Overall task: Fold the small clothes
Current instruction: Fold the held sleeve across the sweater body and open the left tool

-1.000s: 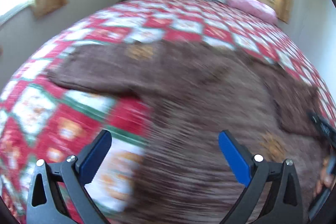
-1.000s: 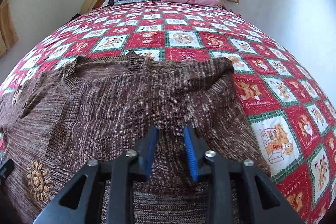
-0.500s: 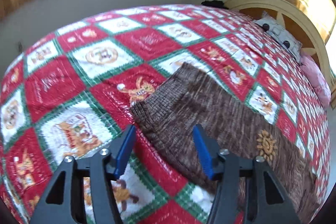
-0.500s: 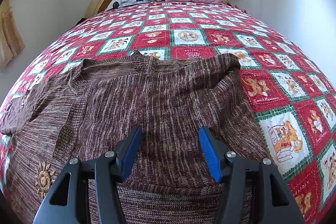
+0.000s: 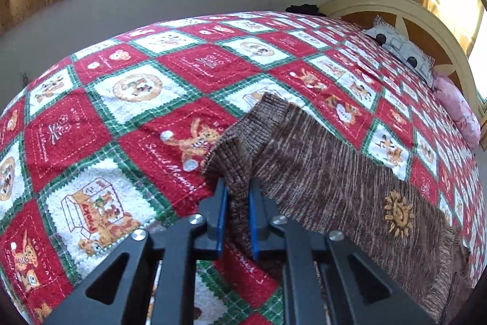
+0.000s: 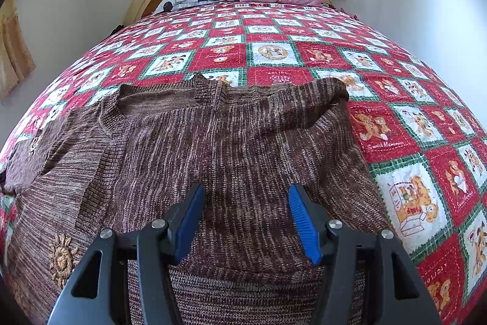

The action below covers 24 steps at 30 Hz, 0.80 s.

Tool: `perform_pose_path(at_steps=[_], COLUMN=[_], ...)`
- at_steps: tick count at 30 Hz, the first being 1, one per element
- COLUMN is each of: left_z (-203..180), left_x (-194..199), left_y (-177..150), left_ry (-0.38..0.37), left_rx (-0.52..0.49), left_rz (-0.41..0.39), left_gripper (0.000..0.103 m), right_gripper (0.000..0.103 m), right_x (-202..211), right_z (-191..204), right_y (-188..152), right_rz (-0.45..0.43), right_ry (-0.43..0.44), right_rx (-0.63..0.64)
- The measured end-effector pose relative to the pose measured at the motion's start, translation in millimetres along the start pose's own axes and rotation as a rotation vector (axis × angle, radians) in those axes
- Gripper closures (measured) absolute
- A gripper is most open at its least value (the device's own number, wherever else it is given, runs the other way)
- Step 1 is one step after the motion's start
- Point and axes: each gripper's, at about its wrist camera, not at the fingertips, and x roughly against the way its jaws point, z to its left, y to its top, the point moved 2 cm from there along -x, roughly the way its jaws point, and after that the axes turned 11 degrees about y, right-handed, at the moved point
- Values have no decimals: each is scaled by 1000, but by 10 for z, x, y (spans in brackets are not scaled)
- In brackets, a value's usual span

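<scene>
Left tongs [image 5: 237,197] clamped on brown sweater [image 5: 319,172] sleeve cuff, over red patchwork quilt [image 5: 106,111].

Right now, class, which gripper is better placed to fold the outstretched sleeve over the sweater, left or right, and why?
Left. The left gripper is shut on the sleeve cuff, probably ready to carry it across. The right gripper is open over the sweater body, gripping nothing.

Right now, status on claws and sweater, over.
Left claw shut on sleeve cuff. Right claw open above brown sweater, flat on quilt. Nothing in the way.
</scene>
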Motion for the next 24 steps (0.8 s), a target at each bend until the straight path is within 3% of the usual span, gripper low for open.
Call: perform_pose_path(at_steps=[5,8,11,16,20,24], left_z=[-192,-470,-836,-1399,-1800,-2061], left_x=[169,442,826,1386,1632,1658], left_y=[76,116,48,-384,-973,-1448], left_ry=[-23,-62,-150,-272,-359,-369], left_rx=[-27,-87,-157,-322,-484,-597], left_rz=[-35,-109,-168,-249,-236,-218], left_gripper=[94,94,94,94,94,94], right_gripper=[44,44,44,44,44,44], right_x=[0,-2,-4,-2,-3,-1], right_z=[-1,-2,-6,-7,-12,-22], right_y=[0,0,0,-1,-1,-1], right_rz=[0,-1,-2,-3,-6,-8], right_ry=[0,3,5,9,15,20], right_rx=[0,-3,-4,-7,-12,-16])
